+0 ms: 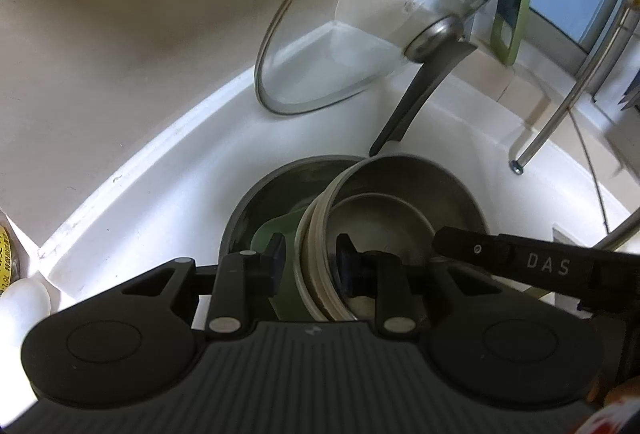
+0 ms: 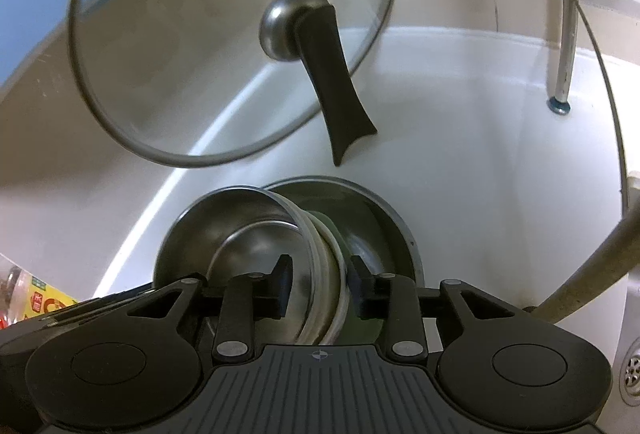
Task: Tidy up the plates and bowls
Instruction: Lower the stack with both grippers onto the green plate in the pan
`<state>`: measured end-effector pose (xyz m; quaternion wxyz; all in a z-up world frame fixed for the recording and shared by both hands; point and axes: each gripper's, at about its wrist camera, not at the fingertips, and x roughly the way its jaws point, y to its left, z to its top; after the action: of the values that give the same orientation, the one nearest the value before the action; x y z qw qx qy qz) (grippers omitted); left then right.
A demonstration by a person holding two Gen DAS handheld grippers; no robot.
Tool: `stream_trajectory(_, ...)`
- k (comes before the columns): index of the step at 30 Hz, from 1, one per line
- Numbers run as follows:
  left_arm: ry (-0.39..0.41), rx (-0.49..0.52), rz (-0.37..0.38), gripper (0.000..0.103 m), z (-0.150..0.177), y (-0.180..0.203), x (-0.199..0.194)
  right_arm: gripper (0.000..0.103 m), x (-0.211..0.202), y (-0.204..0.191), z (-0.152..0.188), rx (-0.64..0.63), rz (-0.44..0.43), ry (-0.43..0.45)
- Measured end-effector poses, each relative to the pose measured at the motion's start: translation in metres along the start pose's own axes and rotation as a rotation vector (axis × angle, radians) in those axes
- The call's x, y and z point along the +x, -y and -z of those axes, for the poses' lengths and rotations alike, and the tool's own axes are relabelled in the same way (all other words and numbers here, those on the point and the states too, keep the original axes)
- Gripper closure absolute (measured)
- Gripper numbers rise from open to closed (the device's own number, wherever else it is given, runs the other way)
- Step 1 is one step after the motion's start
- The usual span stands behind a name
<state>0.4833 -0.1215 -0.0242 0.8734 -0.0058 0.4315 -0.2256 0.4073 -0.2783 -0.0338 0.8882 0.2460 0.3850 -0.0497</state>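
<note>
In the white sink (image 2: 460, 138), we hold the tilted stack of steel bowls and cream plates (image 1: 320, 266) in our left claw (image 1: 308, 262), while our right claw (image 2: 318, 286) stands spread around its rims, best kept level when lifting.

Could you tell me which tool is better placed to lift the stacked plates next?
Left, probably: the left tool grips the stacked plates by their rims, while the right tool only straddles them, with gaps showing.
</note>
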Motion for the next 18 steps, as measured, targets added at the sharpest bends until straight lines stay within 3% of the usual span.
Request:
stream_trajectory(9, 0.058, -0.032, 0.045, 0.079, 0.013, -0.006, -0.022, 0.071, -0.025, 0.005, 0.021, 0.026, -0.074, 0.118)
stream_trajectory(18, 0.075, -0.067, 0.066, 0.079, 0.023, -0.009, -0.024, 0.071, -0.029, 0.011, 0.034, 0.060, -0.116, 0.174)
